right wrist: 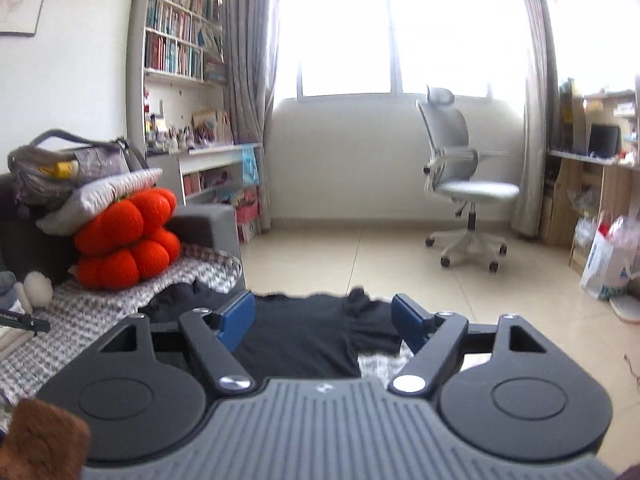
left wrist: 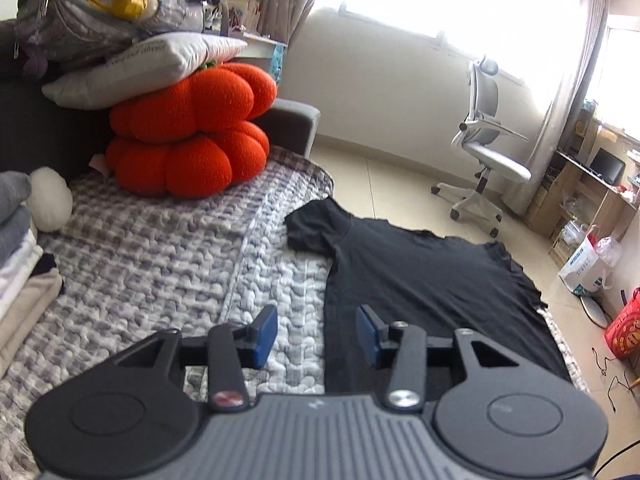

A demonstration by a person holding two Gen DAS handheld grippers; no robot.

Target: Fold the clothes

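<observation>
One black shirt (left wrist: 420,280) lying flat on quilt (left wrist: 160,248); two grippers, left (left wrist: 317,330) and right (right wrist: 323,322), hovering, jaws released, grasping nothing; two orange cushions (left wrist: 188,120) sitting stacked.

Matt black cloth T-shirt (left wrist: 420,280) ahead of the left gripper (left wrist: 316,334) — on a nubbly quilted blanket (left wrist: 160,256). Gripper arms matt black plastic — blue pads (left wrist: 266,334), shiny metal screws (left wrist: 403,398).

Each handheld gripper (left wrist: 317,334) (right wrist: 323,322) had a ribbed grey body, black linkage arms with silver screws, and blue finger pads (left wrist: 265,334).
</observation>
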